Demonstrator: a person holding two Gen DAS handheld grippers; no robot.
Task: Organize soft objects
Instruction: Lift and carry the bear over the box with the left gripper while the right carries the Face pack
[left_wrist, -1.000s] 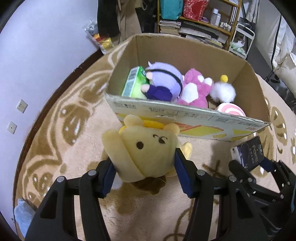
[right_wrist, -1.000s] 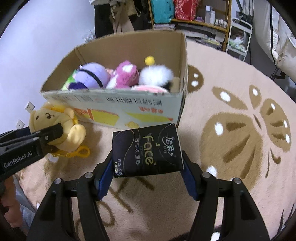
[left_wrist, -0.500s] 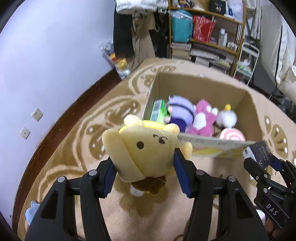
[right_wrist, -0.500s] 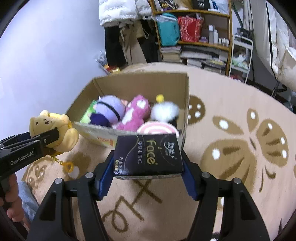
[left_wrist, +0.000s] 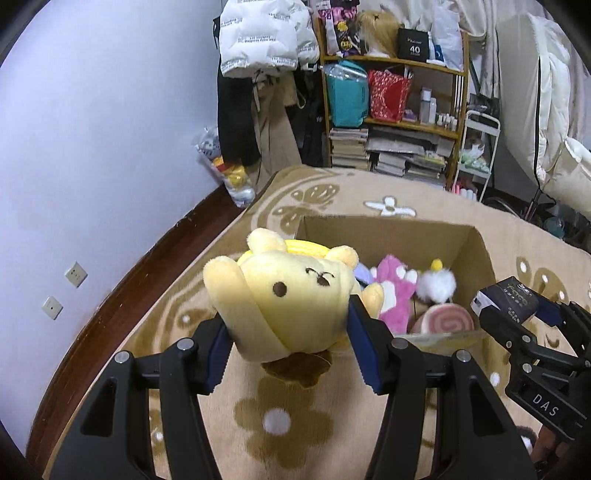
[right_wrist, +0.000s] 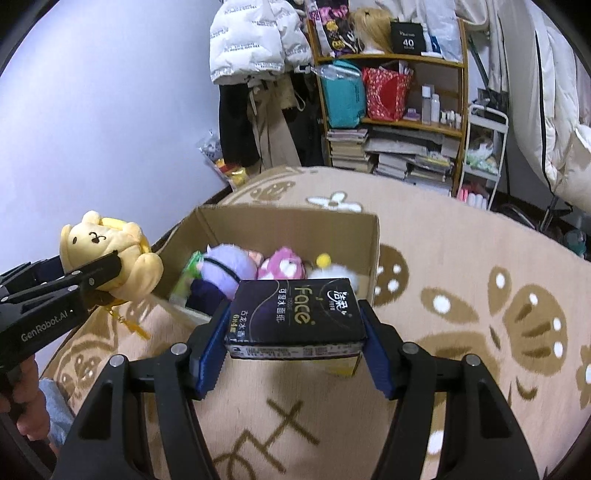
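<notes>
Both grippers have risen since the earlier frames, so the box now sits lower and smaller in each view, interior exposed

Left gripper: jaws pinching the yellow plush, held in the air short of the box's near-left corner
Right gripper: jaws pinching the black tissue pack, held just short of the near wall

Step in hand: carry to the box, by judgement. Purple plush, pink plush and white plush already lie inside. Next move calls for advancing both loads toward 12 o'clock past the near wall, then spreading the jaws over free space

Surface: beige patterned carpet. Room: lilac wall at 9 to 11 o'clock, cluttered shelf at 12 to 1 o'clock, white bedding at 2 o'clock
</notes>
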